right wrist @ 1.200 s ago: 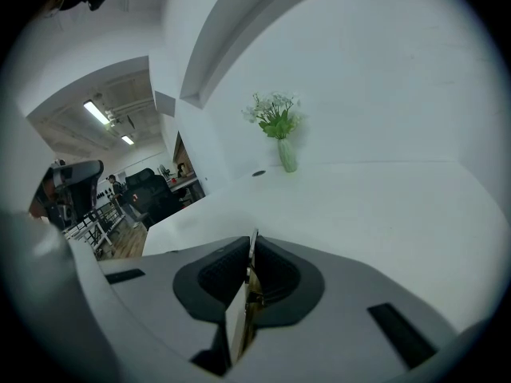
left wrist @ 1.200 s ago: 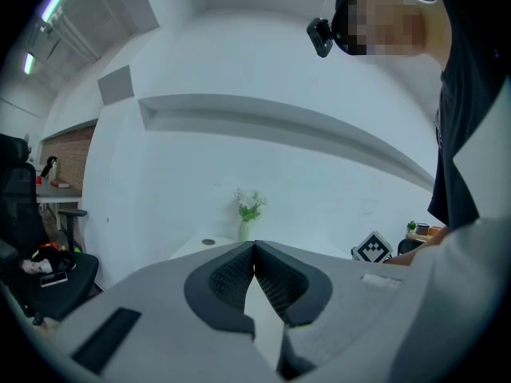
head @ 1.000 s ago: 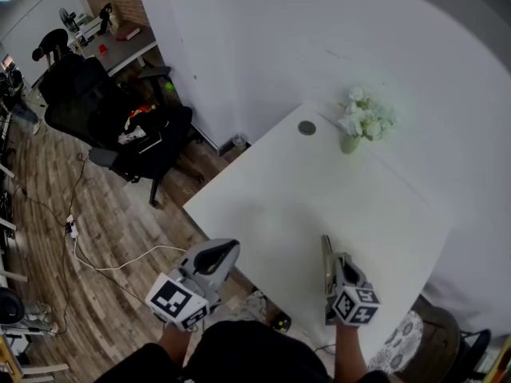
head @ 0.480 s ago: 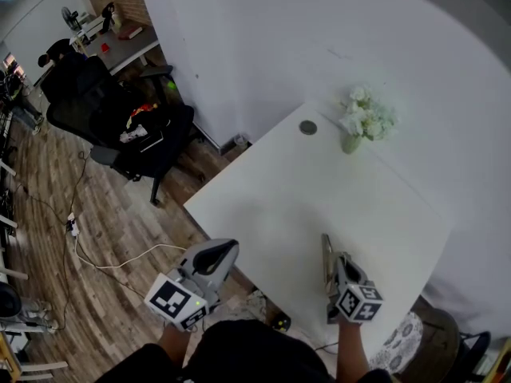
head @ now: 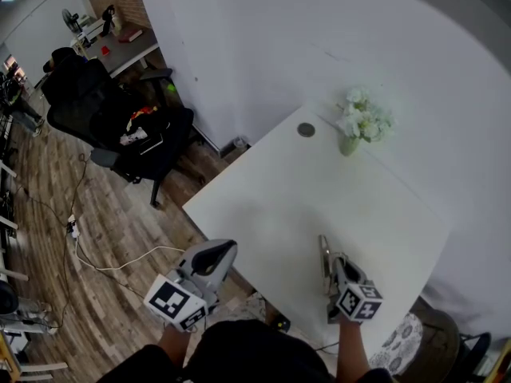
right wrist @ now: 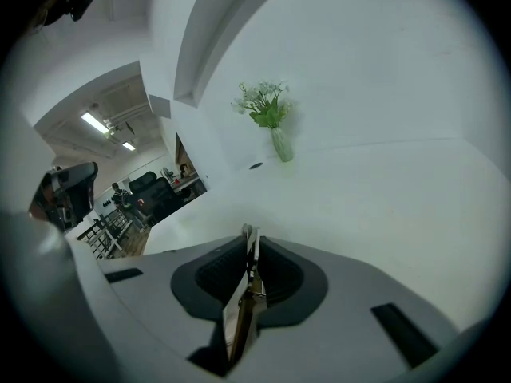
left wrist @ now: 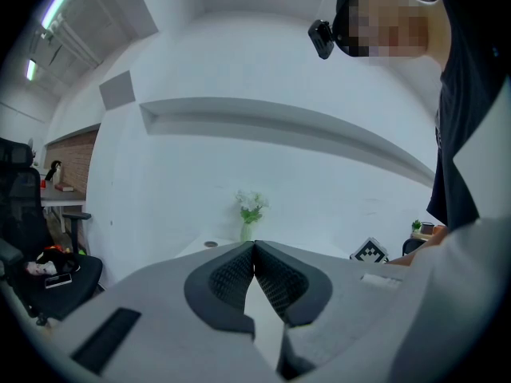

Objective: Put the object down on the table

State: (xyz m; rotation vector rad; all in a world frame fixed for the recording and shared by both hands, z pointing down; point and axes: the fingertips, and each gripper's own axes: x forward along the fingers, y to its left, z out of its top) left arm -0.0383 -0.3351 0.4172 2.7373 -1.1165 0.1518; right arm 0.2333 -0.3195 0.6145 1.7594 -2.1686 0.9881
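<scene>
Both jaws of the right gripper [right wrist: 250, 239] had just been loosening on the thin object [right wrist: 239, 309], likely starting its release onto the table [right wrist: 383, 206]; the left gripper [left wrist: 254, 250] was closed, empty.

Looked bright and even over the smooth white rectangular table [head: 319, 190], with faint soft shadows only. Glowed strongest at the long ceiling strip lamps [left wrist: 57, 5]. Curved strongly toward the edges, with black corners in both gripper views. Blurred slightly up close.

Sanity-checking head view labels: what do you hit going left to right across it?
black office chair → left gripper → round disc set in the table → vase of flowers
</scene>
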